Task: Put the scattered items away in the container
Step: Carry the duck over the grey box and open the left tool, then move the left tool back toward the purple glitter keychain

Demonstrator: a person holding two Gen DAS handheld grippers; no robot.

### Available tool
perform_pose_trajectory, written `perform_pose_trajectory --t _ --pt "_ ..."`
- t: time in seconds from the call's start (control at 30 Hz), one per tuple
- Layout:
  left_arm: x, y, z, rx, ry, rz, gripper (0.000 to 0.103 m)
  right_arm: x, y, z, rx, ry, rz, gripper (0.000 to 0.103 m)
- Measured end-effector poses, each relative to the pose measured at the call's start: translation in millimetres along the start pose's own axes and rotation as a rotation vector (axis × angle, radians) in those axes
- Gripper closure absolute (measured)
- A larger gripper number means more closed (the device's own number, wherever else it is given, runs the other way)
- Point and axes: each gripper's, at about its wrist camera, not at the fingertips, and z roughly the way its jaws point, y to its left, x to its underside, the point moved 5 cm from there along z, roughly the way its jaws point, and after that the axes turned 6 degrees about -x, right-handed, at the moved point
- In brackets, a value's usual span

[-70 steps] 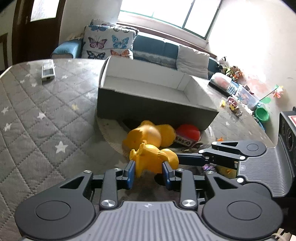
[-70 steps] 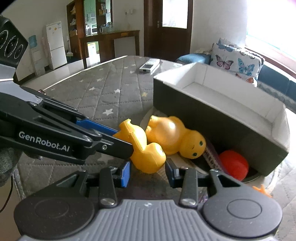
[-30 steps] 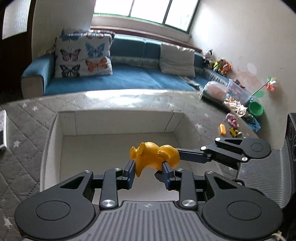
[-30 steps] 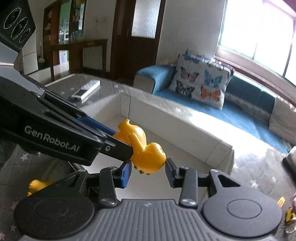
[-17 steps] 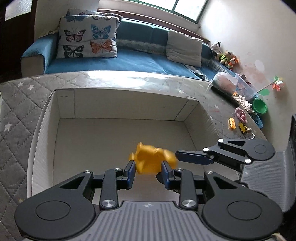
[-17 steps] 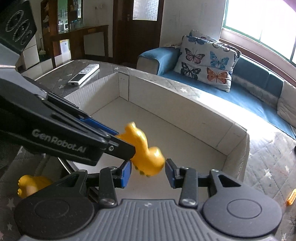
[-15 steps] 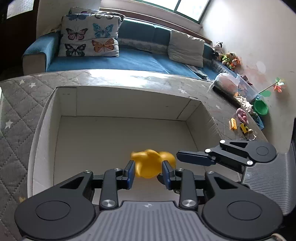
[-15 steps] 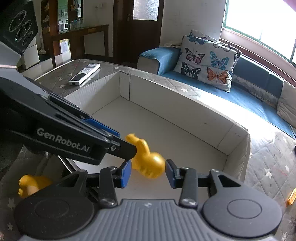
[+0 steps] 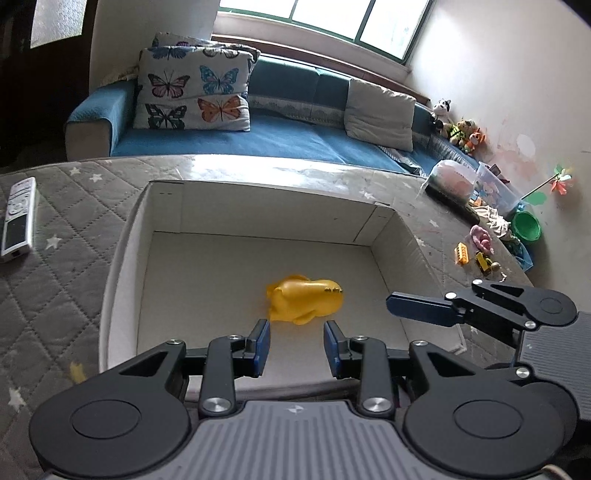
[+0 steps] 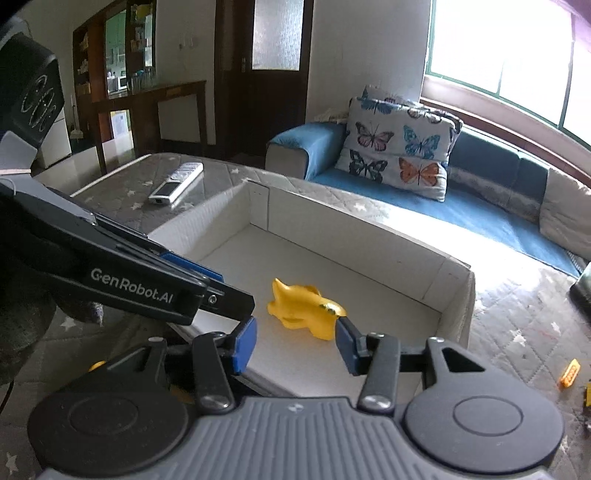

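A blue sofa (image 9: pixel 280 136) runs under the window (image 9: pixel 325 22), carrying butterfly-print cushions (image 9: pixel 194 98) at one end and a plain grey cushion (image 9: pixel 380 114) further along. A remote control (image 9: pixel 18 221) lies on the grey star-quilted mat (image 9: pixel 62 236) (its screen end nearest the camera). In the corner sit small plush animals (image 9: pixel 456 129), a green bowl (image 9: pixel 526 226) and a paper pinwheel (image 9: pixel 559 181). The right wrist view shows a dark wooden door (image 10: pixel 275 70) with a frosted pane.
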Motion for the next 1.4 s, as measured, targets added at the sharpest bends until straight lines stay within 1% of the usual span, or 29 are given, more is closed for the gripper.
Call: perform_pose_trajectory --t 0.1,0.33,0.47,0.77,0.9,1.07,1.23,1.4 --pt "8 0 -13 -0.004 -0.015 -0.006 0.069 5 10 -13 0.010 -0.019 -0.011 0.055" --pt "31 0 -38 -0.021 -0.040 -0.010 0.068 21 29 -36 -0.016 -0.036 -0.003 0.054" --pt "47 -1 -49 -0.014 -0.047 -0.019 0.068 30 37 -44 -0.024 -0.033 -0.001 0.054" --pt "79 -10 -68 -0.002 -0.055 -0.001 0.068 58 44 -60 -0.018 -0.017 0.036 0.054" --pt "90 -15 -72 0.001 -0.059 0.007 0.068 69 50 -71 -0.015 -0.022 0.048 0.054" --pt "98 -24 -68 0.022 -0.043 0.017 0.068 85 63 -81 -0.013 -0.019 0.051 0.055" --pt "105 -33 -64 0.042 -0.026 0.027 0.068 101 69 -77 -0.003 0.013 0.069 0.055" --pt "107 -43 -58 0.057 -0.012 0.042 0.068 112 64 -68 -0.005 0.042 0.131 0.056"
